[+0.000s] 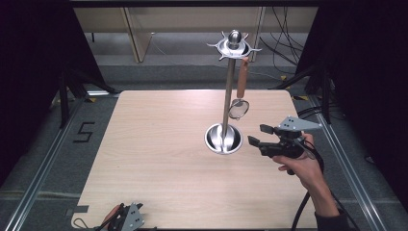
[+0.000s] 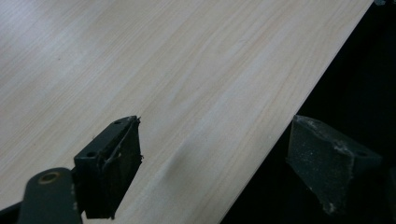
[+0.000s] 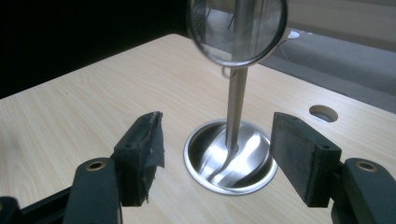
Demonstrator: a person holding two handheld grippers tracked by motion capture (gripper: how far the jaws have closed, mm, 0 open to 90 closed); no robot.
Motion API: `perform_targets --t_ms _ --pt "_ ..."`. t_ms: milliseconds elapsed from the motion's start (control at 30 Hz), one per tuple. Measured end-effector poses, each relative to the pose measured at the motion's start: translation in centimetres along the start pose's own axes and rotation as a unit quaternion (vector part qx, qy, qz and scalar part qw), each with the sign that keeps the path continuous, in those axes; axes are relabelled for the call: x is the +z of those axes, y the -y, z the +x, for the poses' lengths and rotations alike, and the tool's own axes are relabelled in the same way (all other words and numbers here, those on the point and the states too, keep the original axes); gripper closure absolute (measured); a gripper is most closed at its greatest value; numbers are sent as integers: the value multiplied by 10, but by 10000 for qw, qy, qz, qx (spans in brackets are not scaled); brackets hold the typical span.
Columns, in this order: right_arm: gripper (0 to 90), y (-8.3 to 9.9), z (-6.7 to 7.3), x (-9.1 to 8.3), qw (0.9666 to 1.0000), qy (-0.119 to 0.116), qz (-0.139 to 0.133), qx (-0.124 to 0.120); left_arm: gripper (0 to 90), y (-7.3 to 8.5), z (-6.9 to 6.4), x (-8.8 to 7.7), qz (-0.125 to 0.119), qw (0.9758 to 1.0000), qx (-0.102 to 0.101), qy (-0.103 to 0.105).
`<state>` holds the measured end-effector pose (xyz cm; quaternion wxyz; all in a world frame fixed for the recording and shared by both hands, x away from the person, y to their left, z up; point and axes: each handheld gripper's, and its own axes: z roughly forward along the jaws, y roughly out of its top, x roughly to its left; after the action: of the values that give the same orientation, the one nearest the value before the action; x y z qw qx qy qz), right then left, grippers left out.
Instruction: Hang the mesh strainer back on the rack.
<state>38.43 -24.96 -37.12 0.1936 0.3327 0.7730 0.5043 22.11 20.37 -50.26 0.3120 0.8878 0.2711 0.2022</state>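
From above, the tall polished steel utensil stand point(image 1: 227, 96) rises from its round dish base, crowned by a spiked hook ring, with a small round wire-mesh strainer with a brown wooden handle point(image 1: 240, 98) hanging from a hook just beyond the right tool point(image 1: 260, 135). The right gripper view adds the fine mesh of the strainer point(image 3: 237, 29), hanging ahead of and above the black jaws, the mirror-bright base point(image 3: 229, 157) between them, and a round hole point(image 3: 323, 113) in the pale wood-grain worktop point(image 3: 70, 116). This tool stands open, nothing held, short of the stand. The left tool point(image 1: 126, 219) sits at the worktop's near edge; its own view shows the jaws wide apart and empty over that edge, with bare board point(image 2: 187, 70) beyond.
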Motion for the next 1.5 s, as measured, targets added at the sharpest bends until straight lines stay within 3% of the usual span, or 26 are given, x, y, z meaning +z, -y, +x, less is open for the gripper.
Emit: perform_targets --t_ms 100,133,167,400,433,600,633,700,767,800,1100,1133,1167,1233,1500 --pt "350 4 1 2 9999 -26 125 -47 168 0 0 0 3 10000 12 -8" --pt "349 5 4 3 9998 -71 150 129 168 0 0 0 5 10000 14 -9" --pt "348 6 4 4 9999 -35 156 42 168 1 0 1 -27 10000 13 -4" --pt "336 15 10 10 9994 -141 311 42 168 1 0 1 -43 10000 15 -6" --pt "329 16 10 11 9992 -170 364 -61 168 1 0 1 -39 10000 17 -8" --pt "310 21 15 14 9989 -206 427 27 168 0 0 0 -27 10000 11 2" --pt "302 21 16 14 9979 -274 589 62 168 1 0 1 -37 10000 12 -13" --pt "291 23 16 16 9974 -282 644 -123 167 1 0 1 -23 10000 29 -9" --pt "290 25 20 16 9969 -275 740 -14 168 1 0 1 -30 10000 31 -15" --pt "286 26 18 18 9968 -310 699 -213 168 1 0 1 -29 10000 29 -10" --pt "256 34 26 21 9961 -228 852 -18 168 1 0 1 -31 10000 28 -15" --pt "257 35 25 22 9963 -264 801 -179 168 1 0 1 -30 10000 32 -16" --pt "257 35 27 21 9954 -290 914 -68 168 1 0 1 -32 10000 10 -11" --pt "257 39 29 23 9958 -317 856 -84 168 1 0 1 -46 10000 13 -8" --pt "244 57 37 31 9931 -415 1092 80 168 1 0 1 -45 10000 14 -6"
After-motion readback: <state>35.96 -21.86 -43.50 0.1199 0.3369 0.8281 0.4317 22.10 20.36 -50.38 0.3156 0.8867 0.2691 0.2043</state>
